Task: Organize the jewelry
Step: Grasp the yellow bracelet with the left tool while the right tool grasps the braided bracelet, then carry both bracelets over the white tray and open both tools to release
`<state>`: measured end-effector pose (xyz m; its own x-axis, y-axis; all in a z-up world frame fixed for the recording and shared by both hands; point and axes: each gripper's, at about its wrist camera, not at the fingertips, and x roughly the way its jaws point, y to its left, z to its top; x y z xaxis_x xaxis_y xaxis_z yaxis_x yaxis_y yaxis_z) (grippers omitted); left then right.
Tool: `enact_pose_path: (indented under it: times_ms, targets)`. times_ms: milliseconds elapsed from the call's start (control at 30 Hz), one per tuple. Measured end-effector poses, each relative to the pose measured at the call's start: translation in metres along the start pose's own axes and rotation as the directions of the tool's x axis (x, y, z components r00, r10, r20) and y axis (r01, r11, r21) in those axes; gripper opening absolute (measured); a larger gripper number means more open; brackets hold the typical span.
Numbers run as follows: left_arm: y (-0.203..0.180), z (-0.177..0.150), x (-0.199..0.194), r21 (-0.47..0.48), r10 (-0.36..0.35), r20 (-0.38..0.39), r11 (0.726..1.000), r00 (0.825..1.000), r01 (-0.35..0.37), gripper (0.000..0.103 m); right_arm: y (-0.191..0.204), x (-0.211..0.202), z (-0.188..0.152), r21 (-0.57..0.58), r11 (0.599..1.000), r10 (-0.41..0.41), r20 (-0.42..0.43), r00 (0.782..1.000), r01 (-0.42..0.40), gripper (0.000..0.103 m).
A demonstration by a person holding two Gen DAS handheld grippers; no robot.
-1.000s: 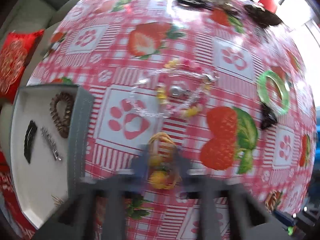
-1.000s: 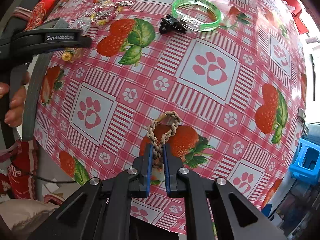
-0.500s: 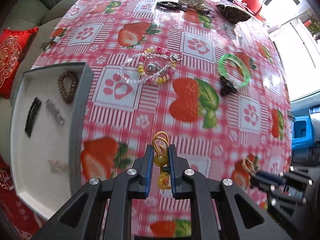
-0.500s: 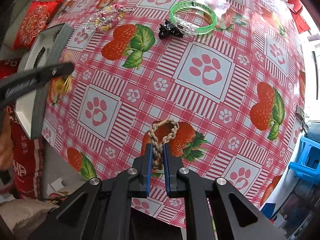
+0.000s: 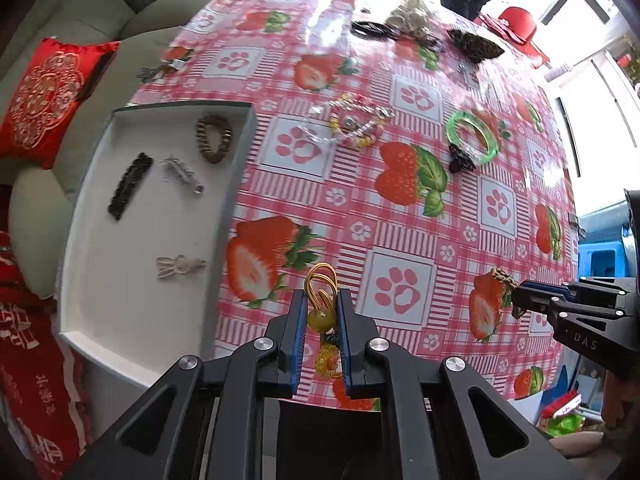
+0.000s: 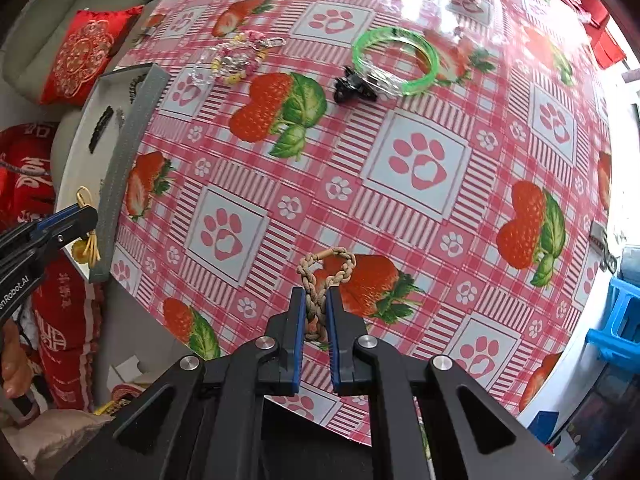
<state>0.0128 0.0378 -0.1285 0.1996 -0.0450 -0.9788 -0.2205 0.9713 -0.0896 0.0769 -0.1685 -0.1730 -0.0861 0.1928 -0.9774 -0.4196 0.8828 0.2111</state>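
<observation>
Left gripper [image 5: 322, 316] clamped on yellow beaded hair tie [image 5: 320, 300], right gripper [image 6: 316, 312] on braided beige loop [image 6: 324, 276], both lifted clear of tablecloth [image 6: 400, 208], likely bound for tray [image 5: 132, 304] left of left tongs.

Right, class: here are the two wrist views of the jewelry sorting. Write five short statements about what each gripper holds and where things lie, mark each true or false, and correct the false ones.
1. The left gripper is shut on a yellow hair tie. True.
2. The right gripper is open, holding nothing. False: it is shut on a beige braided bracelet.
3. The white tray is bare inside. False: it holds a brown spiral hair tie, a black hair clip, a silver clip and a rabbit-shaped clip.
4. The green bangle lies on the tablecloth, outside the tray. True.
5. A black claw clip lies beside the green bangle. True.
</observation>
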Motion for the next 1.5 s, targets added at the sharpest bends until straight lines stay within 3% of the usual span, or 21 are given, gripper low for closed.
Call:
enact_pose_path:
  times_ms: [433,667,933,1167,1200,1267,1500]
  targets:
    - [0.061,-0.001,-0.03,-0.094,0.042,0.065,0.995,0.997,-0.036,0.021,0.058,-0.017,0.024,-0.097,0.994,0.046,0.07,0.996,-0.039,0.01]
    - [0.113,0.009,-0.022,-0.095,0.02,0.057,0.995,0.998,-0.015,0.021,0.091,-0.022,0.04,-0.079,0.996,0.035,0.087,0.996,-0.028,0.01]
    - [0.176,0.013,-0.001,-0.09,0.018,0.029,0.996,0.999,-0.016,0.021,0.167,-0.014,0.069,-0.125,0.992,0.041,0.111,0.993,-0.027,0.01]
    - [0.215,0.006,0.024,-0.103,0.05,-0.012,0.993,0.999,-0.051,0.021,0.257,0.011,0.101,-0.242,0.969,0.069,0.119,0.99,-0.038,0.01]
    - [0.217,0.006,0.027,-0.104,0.094,-0.016,0.99,0.995,-0.095,0.021,0.271,0.018,0.106,-0.262,0.964,0.07,0.117,0.991,-0.037,0.01]
    - [0.224,0.005,0.035,-0.111,0.1,-0.026,0.989,0.995,-0.102,0.021,0.291,0.032,0.113,-0.292,0.956,0.064,0.11,0.992,-0.03,0.01]
    - [0.239,0.006,0.058,-0.131,0.109,-0.051,0.985,0.993,-0.114,0.021,0.323,0.086,0.127,-0.32,0.947,0.002,0.04,0.999,0.011,0.01]
